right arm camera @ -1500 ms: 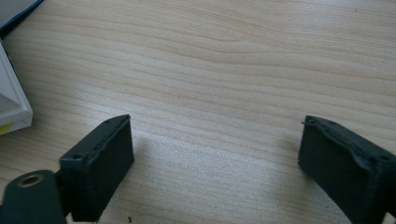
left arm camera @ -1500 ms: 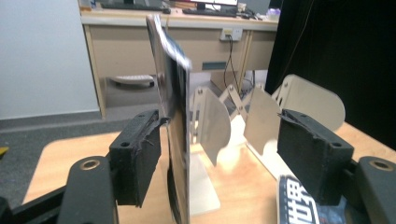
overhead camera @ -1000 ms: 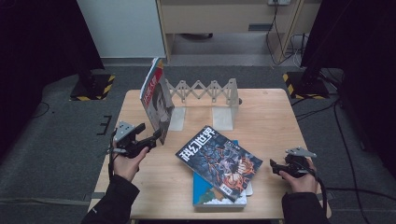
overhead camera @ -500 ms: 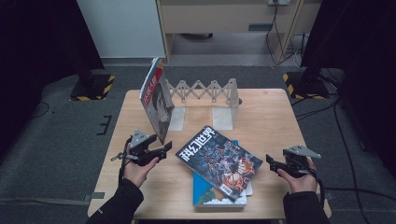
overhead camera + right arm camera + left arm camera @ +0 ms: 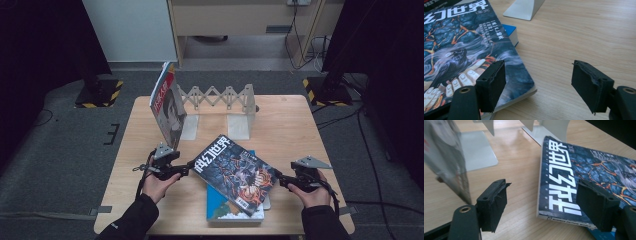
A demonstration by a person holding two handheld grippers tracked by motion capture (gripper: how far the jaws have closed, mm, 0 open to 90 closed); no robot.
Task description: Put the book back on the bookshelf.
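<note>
Since one magazine already leans upright in the rack, you're maybe a third done. Your left hand-held gripper and right hand-held gripper flank the dark magazine, jaws apart, the right just narrowing, nothing pinched. A blue book waits beneath it.

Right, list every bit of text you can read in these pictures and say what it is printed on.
"科幻世界": large white title on the dark magazine, top of the flat stack.
"SCIENCE FICTION WORLD": small strip at that magazine's cover edge, left gripper view.
Small white characters in columns on that cover, right gripper view: too small to read.
Red lettering on the upright magazine leaning at the bookend rack: blurred, unreadable.
Blue book beneath: no readable text.
</note>
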